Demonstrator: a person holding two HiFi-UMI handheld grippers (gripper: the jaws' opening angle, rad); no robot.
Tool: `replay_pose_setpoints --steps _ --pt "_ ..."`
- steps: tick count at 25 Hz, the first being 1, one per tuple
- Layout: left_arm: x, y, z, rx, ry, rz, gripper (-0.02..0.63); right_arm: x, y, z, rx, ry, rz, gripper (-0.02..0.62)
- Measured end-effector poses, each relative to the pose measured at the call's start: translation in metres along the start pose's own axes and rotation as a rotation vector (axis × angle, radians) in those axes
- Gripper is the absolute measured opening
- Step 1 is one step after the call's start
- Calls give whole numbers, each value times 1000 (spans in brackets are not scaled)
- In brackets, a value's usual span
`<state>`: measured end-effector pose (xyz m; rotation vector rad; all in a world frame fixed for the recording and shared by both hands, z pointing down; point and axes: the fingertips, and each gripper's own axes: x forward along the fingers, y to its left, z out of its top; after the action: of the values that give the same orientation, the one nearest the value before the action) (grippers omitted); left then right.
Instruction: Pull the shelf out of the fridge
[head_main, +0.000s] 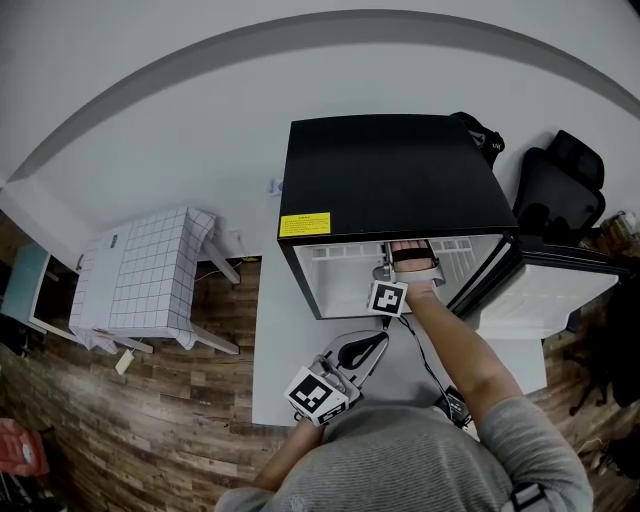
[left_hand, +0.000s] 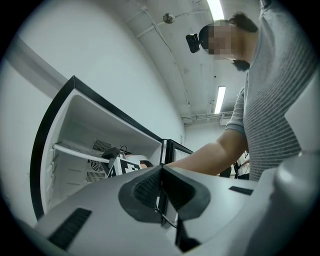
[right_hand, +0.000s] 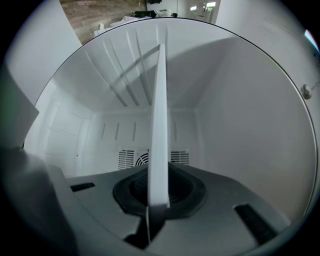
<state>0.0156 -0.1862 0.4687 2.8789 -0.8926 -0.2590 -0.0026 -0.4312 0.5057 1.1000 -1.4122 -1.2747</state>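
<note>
Shelf (right_hand: 159, 115) inside fridge (head_main: 390, 170), up near compartment ceiling. Its white front edge clamped between jaws of my right gripper (right_hand: 159, 192), reaching into open compartment. Fridge door (head_main: 548, 292) swung open at right. My left gripper (left_hand: 161, 192) clenched on nothing, low by my torso, outside fridge.

Fridge (head_main: 390, 180) stands against the wall; its door (head_main: 550, 295) hangs open to the right; shelf (right_hand: 159, 100) sits inside the compartment, front edge between the jaws of the right gripper (right_hand: 157, 197); left gripper (head_main: 372, 343) lies before the opening, outside it; small table (head_main: 150, 270) stands left of the fridge; chair (head_main: 560, 185) stands behind, at right.
</note>
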Motion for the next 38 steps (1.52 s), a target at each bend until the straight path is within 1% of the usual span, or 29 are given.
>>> replay_pose_setpoints --steps 16,20,25,32,34,38 --pt "1 -8 -4 2 10 -23 11 -2 -2 1 36 18 40 28" --pt "2 -11 -4 6 10 -36 11 -8 -2 2 32 14 35 28" --pt "1 -17 -7 18 20 -56 11 -9 -2 2 46 27 58 28" --pt "-12 -16 -9 11 38 -48 11 -24 2 3 33 28 56 28" --pt "-13 -19 -7 11 25 -53 11 -26 2 3 36 32 56 28" --pt "-13 -23 -7 7 30 -74 11 -29 0 4 39 36 49 28"
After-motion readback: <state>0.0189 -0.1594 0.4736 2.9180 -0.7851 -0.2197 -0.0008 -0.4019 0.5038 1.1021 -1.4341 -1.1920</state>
